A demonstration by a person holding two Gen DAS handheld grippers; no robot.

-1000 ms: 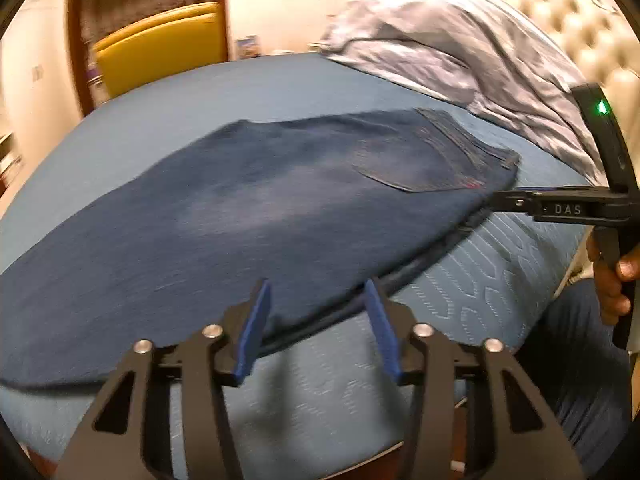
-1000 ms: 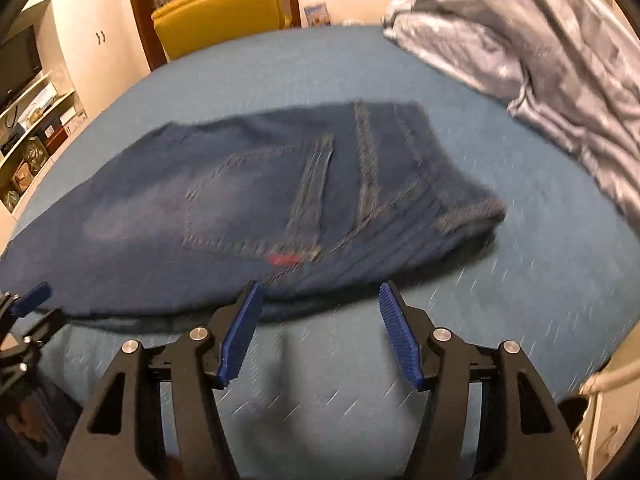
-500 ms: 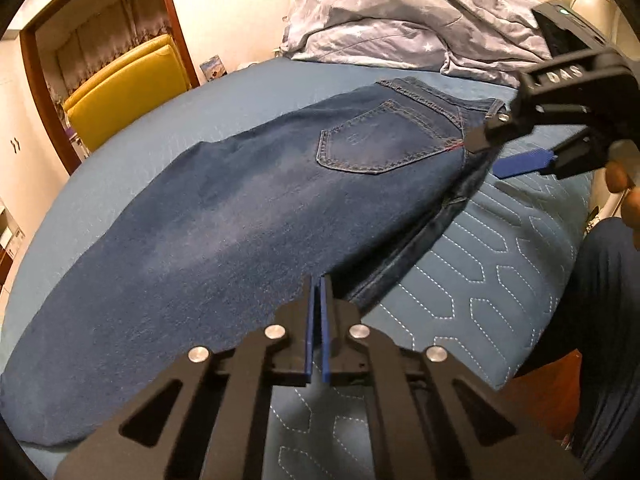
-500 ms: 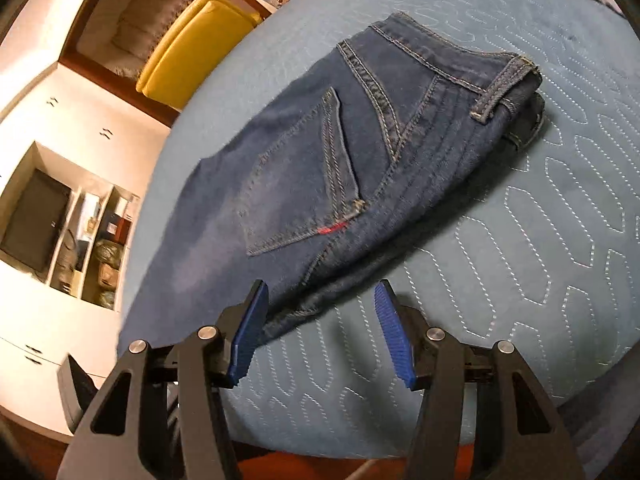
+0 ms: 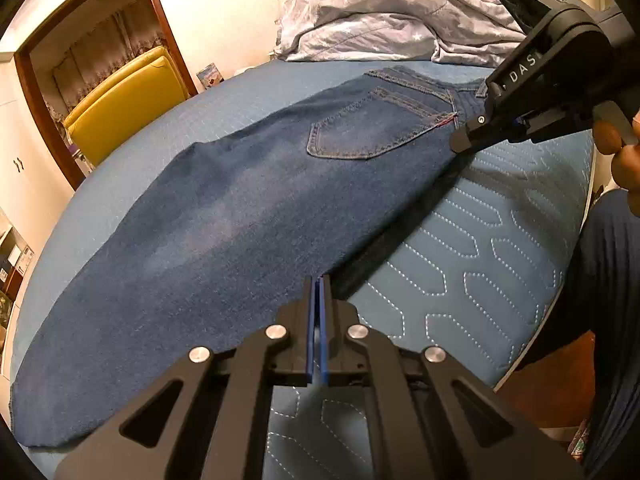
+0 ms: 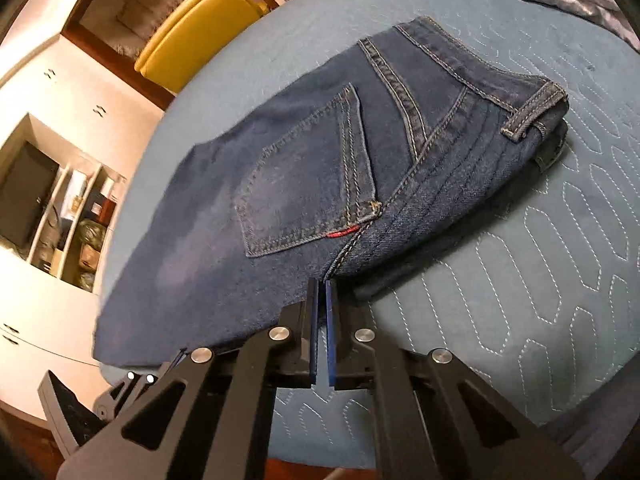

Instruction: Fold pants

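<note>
Dark blue jeans [image 5: 248, 208] lie folded lengthwise on the blue quilted bed [image 5: 480, 264], back pocket up, waistband at the far right. My left gripper [image 5: 319, 280] is shut at the near edge of the leg, and whether it pinches the cloth I cannot tell. My right gripper [image 6: 322, 284] is shut at the near edge of the jeans [image 6: 320, 168] just below the back pocket [image 6: 308, 184]. It also shows in the left wrist view [image 5: 464, 142], down at the seat edge.
A crumpled grey duvet [image 5: 392, 12] lies at the head of the bed. A yellow chair [image 5: 124, 100] stands beyond the far side. White shelves with a TV [image 6: 48, 208] stand at the left. The bed's near edge [image 5: 536, 344] is close by.
Both grippers have moved in to the near edge of the jeans. The left closed first, the right closed in the last half second.
</note>
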